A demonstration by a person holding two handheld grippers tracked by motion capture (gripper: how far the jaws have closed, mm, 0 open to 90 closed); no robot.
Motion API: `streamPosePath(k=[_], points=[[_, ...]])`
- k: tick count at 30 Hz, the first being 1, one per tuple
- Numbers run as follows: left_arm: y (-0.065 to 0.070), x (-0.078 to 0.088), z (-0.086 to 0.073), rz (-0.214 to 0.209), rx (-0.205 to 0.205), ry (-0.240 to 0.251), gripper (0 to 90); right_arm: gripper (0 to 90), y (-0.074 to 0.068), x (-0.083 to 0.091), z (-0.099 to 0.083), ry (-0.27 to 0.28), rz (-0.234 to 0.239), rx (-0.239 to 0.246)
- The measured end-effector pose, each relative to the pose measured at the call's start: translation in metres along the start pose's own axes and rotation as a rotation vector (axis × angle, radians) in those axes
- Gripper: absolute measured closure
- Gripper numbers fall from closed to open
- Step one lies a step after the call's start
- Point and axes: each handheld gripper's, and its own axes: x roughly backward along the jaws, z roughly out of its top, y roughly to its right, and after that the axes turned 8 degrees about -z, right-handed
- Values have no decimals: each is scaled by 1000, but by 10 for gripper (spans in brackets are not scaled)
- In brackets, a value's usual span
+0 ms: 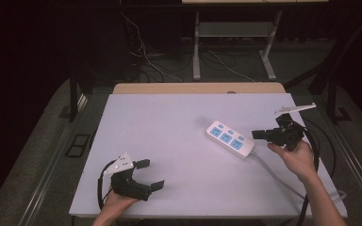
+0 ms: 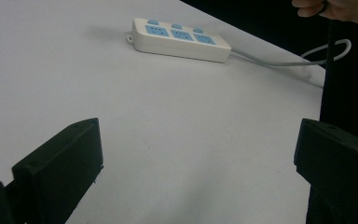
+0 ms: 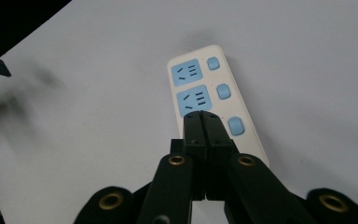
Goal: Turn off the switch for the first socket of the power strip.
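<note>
Well, power strip [image 1: 229, 139] lengthwise diag., cord near-right.

Count from my remote station: one white power strip [image 1: 229, 139] on the table [image 1: 169, 155]. It carries three blue sockets [image 3: 185, 72] and three blue switch buttons [image 3: 213, 63], one beside each socket. One grey cord [image 2: 279, 61] runs from the strip's end. I count two handheld grippers: left gripper [image 1: 150, 174] and right gripper [image 1: 257, 135], each with two black jaws. Two hands are visible, one per gripper. One table in total.
</note>
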Motion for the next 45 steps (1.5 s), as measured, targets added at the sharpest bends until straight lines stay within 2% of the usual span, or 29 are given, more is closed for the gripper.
streamPosePath(k=[5, 9, 12, 19, 21, 22, 24, 30, 38, 45], points=[[0, 0, 0, -1, 0, -1, 0, 795, -4, 4, -9, 21, 25, -32], [0, -1, 0, 0, 0, 1, 0, 680, -8, 7, -15, 42, 36, -49], [0, -1, 0, 0, 1, 2, 0, 567, -12, 10, -19, 63, 24, -48], [0, 0, 0, 0, 1, 1, 0, 213, -21, 9, -30, 69, 17, -54], [0, -1, 0, 0, 0, 0, 0, 89, -24, 8, -33, 70, 30, -42], [0, -1, 0, -1, 0, -1, 0, 79, -25, 8, -35, 72, 42, -38], [0, -1, 0, -2, 1, -2, 0, 4, -27, 7, -38, 70, 55, -34], [0, 0, 0, -1, 0, -4, 0, 1, -33, 5, -49, 80, 89, -7], [-1, -1, -1, -4, 0, -8, 0, 1, -33, 3, -66, 94, 93, 4], [-1, -1, -1, -5, 3, -10, 0, 2, -32, 0, -80, 97, 78, 5]])
